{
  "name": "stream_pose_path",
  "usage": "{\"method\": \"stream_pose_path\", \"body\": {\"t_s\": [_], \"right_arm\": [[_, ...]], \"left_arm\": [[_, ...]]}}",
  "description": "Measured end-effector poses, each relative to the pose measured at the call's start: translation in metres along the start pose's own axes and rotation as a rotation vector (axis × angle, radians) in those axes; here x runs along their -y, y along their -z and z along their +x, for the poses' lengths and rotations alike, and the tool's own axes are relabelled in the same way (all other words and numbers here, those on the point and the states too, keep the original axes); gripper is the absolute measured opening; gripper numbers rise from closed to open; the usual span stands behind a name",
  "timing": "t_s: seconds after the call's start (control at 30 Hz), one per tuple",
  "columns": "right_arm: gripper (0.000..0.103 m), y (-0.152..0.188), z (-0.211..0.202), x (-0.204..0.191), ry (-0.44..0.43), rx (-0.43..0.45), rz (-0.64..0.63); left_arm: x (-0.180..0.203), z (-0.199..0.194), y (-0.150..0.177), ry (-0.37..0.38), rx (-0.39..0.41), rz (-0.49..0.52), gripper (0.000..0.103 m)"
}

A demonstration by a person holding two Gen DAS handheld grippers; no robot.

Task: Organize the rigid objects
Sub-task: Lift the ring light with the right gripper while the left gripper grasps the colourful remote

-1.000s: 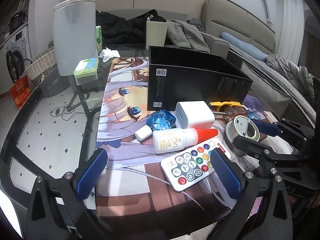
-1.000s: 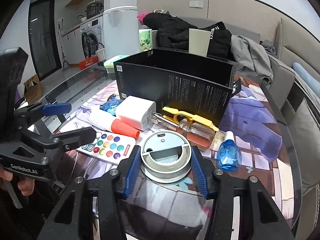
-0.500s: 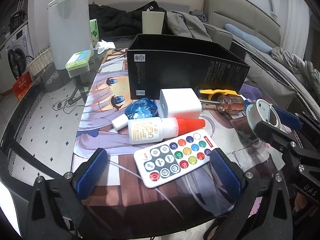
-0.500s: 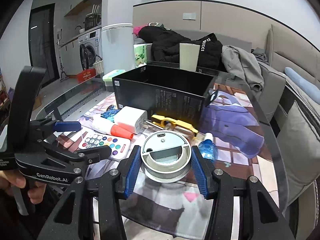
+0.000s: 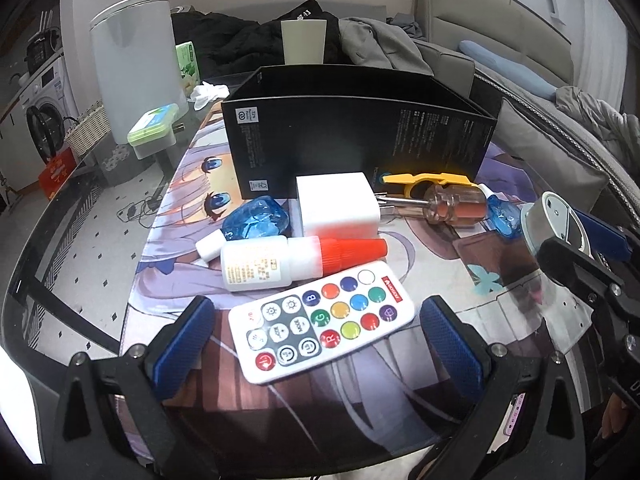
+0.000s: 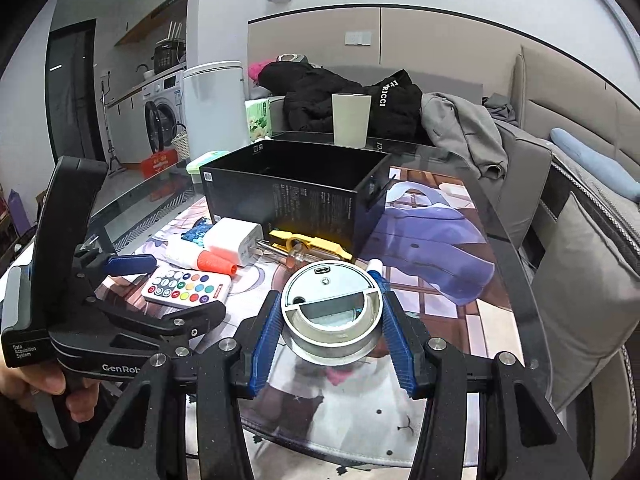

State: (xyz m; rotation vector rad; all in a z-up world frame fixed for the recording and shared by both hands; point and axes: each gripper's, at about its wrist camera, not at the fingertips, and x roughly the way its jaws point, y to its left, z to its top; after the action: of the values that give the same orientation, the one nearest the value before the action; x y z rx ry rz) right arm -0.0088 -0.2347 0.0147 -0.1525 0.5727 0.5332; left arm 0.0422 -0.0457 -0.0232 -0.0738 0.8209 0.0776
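Crowding the black box (image 5: 356,136), clutter faces the spread left gripper (image 5: 316,336); right gripper (image 6: 331,320) apparently clamps a round device (image 6: 331,312).

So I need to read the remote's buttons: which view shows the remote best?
The left wrist view: the remote control lies close and whole, its buttons clear, between the open left gripper's fingers. The right wrist view shows it small and slanted.

Left wrist view looks steeply down from close over the near table edge, facing the remote (image 5: 320,322) and the black box (image 5: 356,136) behind. Right wrist view sits further right, angled less steeply, facing the same box (image 6: 296,196) and the sofa beyond. Both share the remote (image 6: 187,285), white charger (image 5: 338,204) (image 6: 234,240), and each shows the other gripper.
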Motion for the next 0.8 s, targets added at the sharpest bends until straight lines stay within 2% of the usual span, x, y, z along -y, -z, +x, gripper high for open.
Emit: {"method": "stream_pose_path", "body": {"t_s": [0.07, 0.17, 0.43, 0.8], "right_arm": [[0.05, 0.0, -0.001, 0.001, 0.002, 0.002, 0.0], [0.05, 0.001, -0.001, 0.001, 0.001, 0.004, -0.001], [0.05, 0.001, -0.003, -0.002, -0.002, 0.009, -0.005], [0.05, -0.001, -0.005, -0.004, -0.018, 0.013, -0.009]], "left_arm": [[0.002, -0.001, 0.001, 0.004, 0.001, 0.002, 0.102], [0.007, -0.005, 0.002, 0.026, 0.013, 0.031, 0.09], [0.001, -0.014, 0.005, 0.061, 0.025, 0.041, 0.09], [-0.008, -0.034, -0.004, 0.086, 0.107, 0.036, 0.09]]}}
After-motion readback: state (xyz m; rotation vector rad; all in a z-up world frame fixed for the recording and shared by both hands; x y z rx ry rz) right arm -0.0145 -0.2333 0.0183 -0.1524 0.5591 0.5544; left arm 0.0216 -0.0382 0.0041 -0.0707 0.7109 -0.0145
